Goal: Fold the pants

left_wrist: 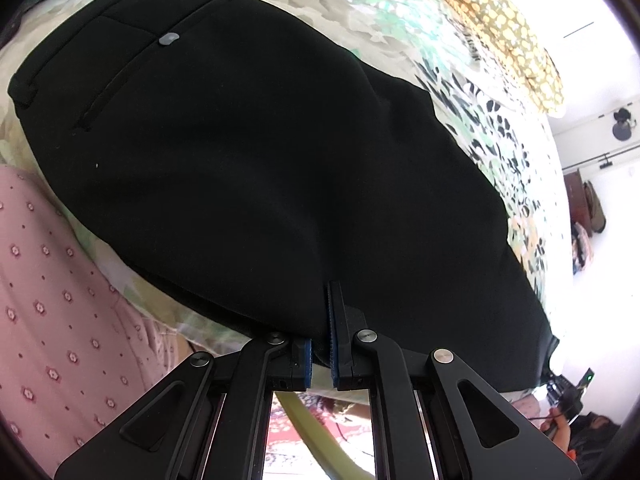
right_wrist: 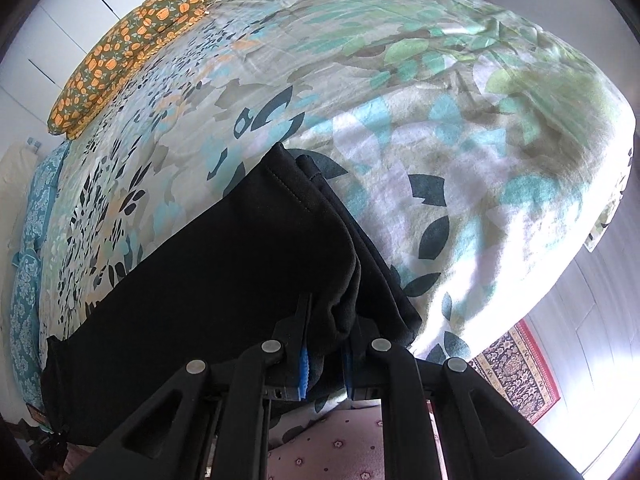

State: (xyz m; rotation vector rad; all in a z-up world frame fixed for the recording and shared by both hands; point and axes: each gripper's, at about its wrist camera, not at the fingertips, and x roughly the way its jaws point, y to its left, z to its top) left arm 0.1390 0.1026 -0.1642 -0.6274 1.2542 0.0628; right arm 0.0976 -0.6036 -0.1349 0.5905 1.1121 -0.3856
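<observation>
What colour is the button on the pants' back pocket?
Grey, against the black pants; the button shows best in the left wrist view.

Leaf-print bedspread [right_wrist: 400,120], orange-patterned pillow [right_wrist: 128,52], patterned rug [right_wrist: 516,368], pink flowered fabric [left_wrist: 60,300]

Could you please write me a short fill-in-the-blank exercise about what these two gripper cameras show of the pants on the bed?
1. The pants lying on the bedspread are ____ in colour.
2. The right gripper is shut on a bunched fold of the ____.
3. The pillow at the far end of the bed has a pattern of orange ____.
4. The left gripper grips the near ____ of the pants.

Missing words: black; pants; pumpkins; edge
</observation>
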